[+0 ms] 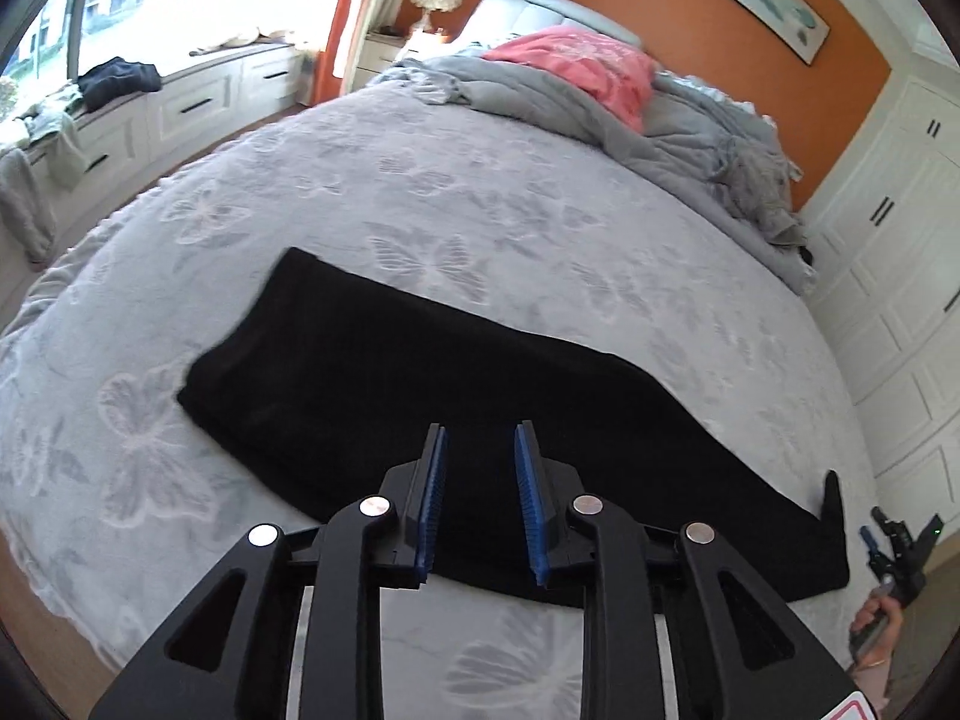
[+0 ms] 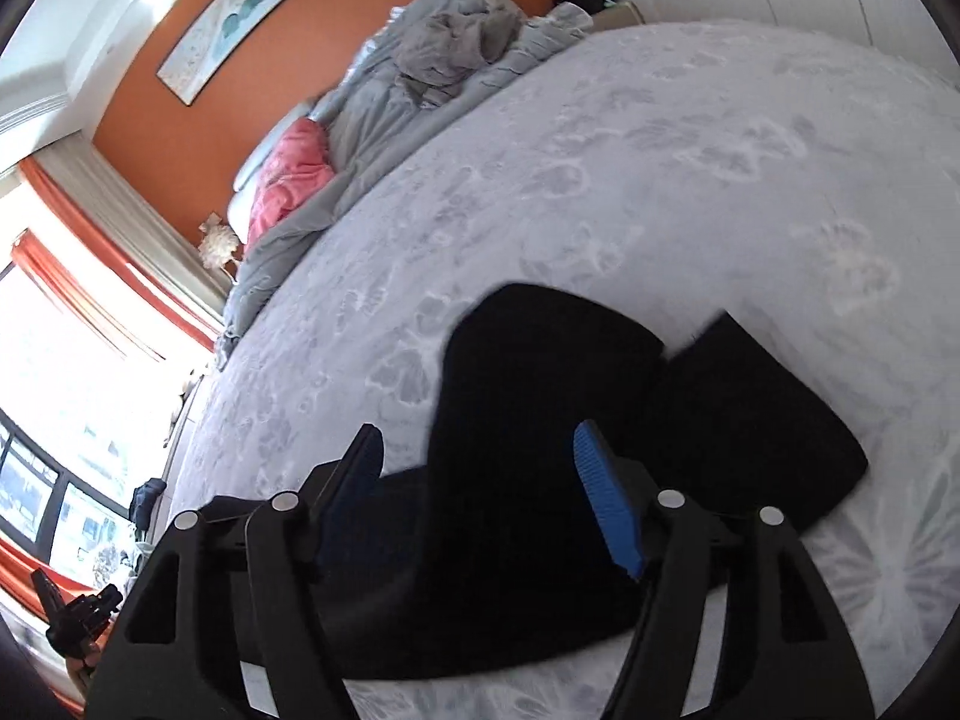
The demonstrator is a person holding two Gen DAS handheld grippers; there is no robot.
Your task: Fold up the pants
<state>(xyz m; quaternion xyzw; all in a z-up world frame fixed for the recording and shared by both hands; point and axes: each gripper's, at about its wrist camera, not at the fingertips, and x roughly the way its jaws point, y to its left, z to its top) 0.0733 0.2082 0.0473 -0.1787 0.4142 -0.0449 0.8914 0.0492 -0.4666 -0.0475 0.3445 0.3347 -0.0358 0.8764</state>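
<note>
Black pants point(image 1: 420, 384) lie flat as a long strip across the grey butterfly-print bed point(image 1: 420, 192). My left gripper point(image 1: 480, 444) is open and empty, hovering over the near edge at mid length. In the right wrist view the pants point(image 2: 540, 372) show two separate leg ends, one point(image 2: 750, 408) to the right. My right gripper point(image 2: 477, 444) is open wide and empty above the cloth. The right gripper also shows in the left wrist view point(image 1: 894, 546), beside the pants' right end.
A crumpled grey duvet point(image 1: 600, 102) and a pink blanket point(image 1: 576, 66) lie at the head of the bed. A window bench point(image 1: 150, 102) with clothes stands to the left. White wardrobes point(image 1: 900, 252) stand to the right.
</note>
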